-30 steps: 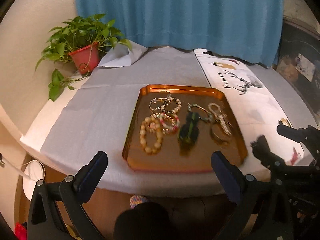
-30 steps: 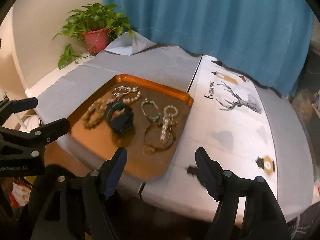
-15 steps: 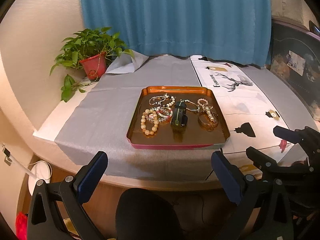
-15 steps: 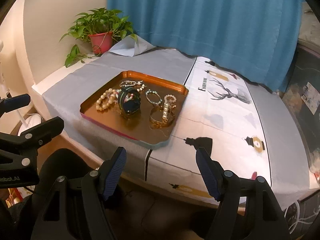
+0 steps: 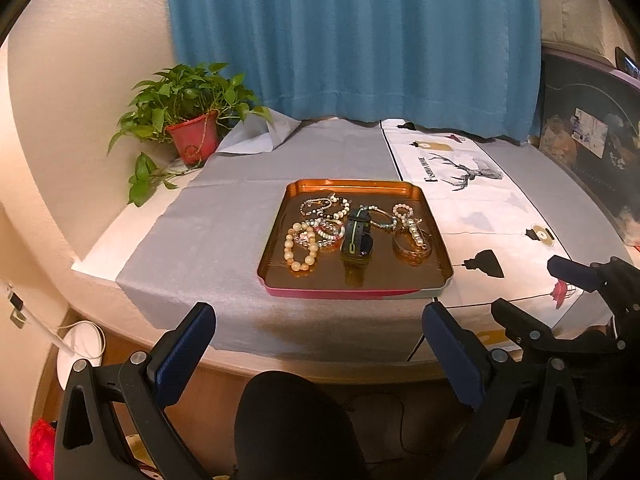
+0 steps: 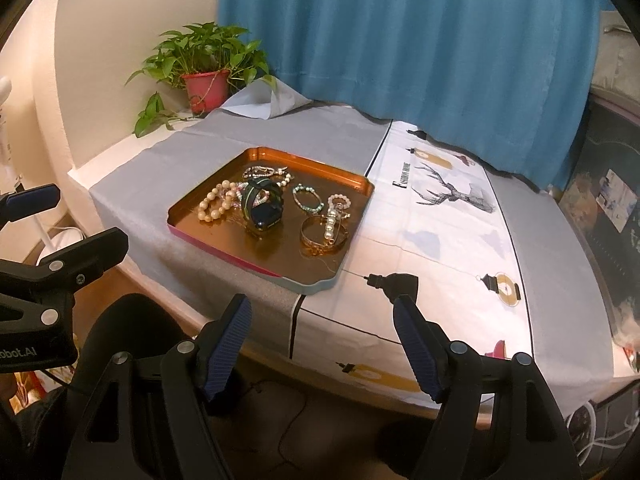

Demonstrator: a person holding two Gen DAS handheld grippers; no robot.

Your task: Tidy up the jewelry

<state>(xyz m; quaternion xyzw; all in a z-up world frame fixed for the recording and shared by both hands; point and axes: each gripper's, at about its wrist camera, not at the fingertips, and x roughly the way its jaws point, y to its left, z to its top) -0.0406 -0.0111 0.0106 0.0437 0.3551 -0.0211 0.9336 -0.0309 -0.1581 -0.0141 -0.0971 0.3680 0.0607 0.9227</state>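
A copper tray lies on the table with several bracelets in it. Among them are a cream bead bracelet, a dark watch standing on its strap, and a gold bangle. My left gripper hangs open and empty in front of the table edge, well short of the tray. The right wrist view shows the same tray, watch and bangle. My right gripper is open there too, holding nothing, off the tray's near right corner. Each gripper shows at the other view's side.
A grey cloth and a white deer-print cloth cover the table. A potted plant stands at the back left before a blue curtain. A black chair back sits below the table edge. A white fan base is on the floor.
Both grippers have drawn back from the tray and risen slightly, so the tray looks smaller and the table's front edge has come into view. Both stayed open.
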